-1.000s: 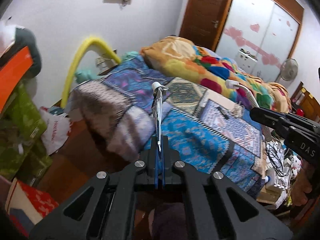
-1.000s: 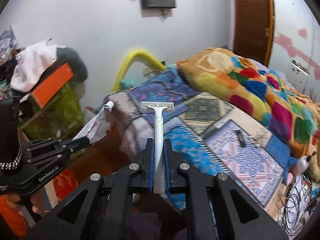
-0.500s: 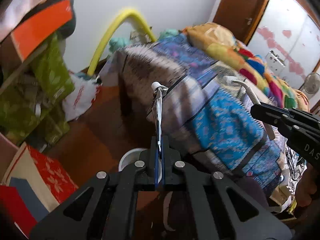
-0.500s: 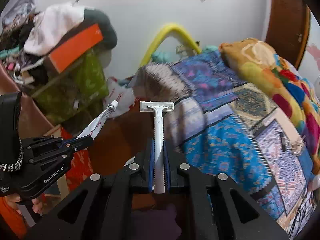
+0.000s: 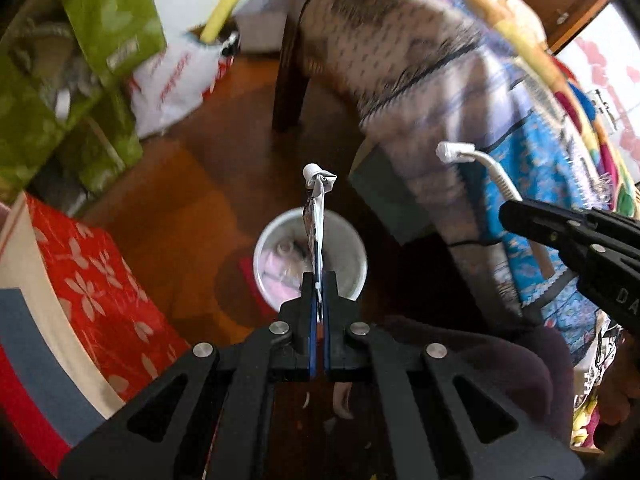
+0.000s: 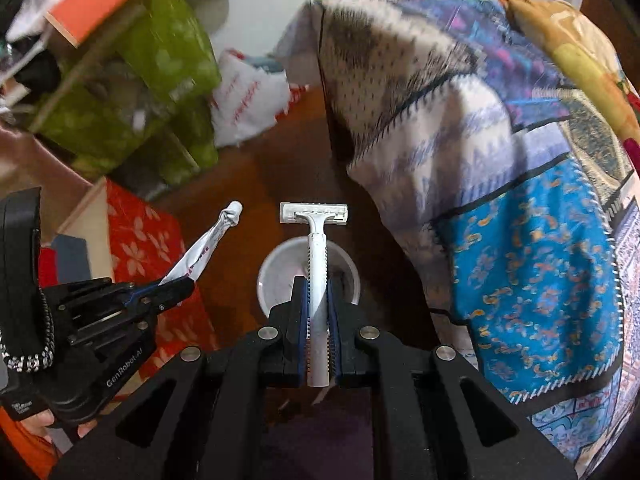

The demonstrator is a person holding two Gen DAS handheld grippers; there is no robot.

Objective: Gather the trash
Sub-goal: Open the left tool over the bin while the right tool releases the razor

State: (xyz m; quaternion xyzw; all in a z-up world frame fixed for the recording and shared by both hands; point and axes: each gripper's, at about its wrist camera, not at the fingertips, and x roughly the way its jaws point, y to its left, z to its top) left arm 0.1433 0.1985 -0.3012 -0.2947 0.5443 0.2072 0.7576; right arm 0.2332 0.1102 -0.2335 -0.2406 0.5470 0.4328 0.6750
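My left gripper (image 5: 319, 280) is shut on the flat end of a squeezed, crumpled toothpaste tube (image 5: 316, 208) with a white cap. It points steeply down over a white round bin (image 5: 352, 240) on the brown floor. My right gripper (image 6: 318, 284) is shut on the handle of a white disposable razor (image 6: 316, 236), head up, and the same white bin (image 6: 272, 272) lies below it. In the right wrist view the left gripper (image 6: 176, 280) with the tube (image 6: 208, 244) stands at the left. In the left wrist view the right gripper (image 5: 516, 212) and razor (image 5: 476, 158) come in from the right.
A bed with a patterned blue and grey cover (image 6: 500, 160) overhangs on the right, close to the bin. On the left stand a red flowered box (image 5: 92, 276), green bags (image 5: 96, 36) and a white plastic bag (image 6: 248, 96). Brown floor (image 5: 192, 184) lies around the bin.
Both grippers have tipped down and dropped from facing the bed to hanging over the floor. The white bin has come into view under them. Both still hold their items.
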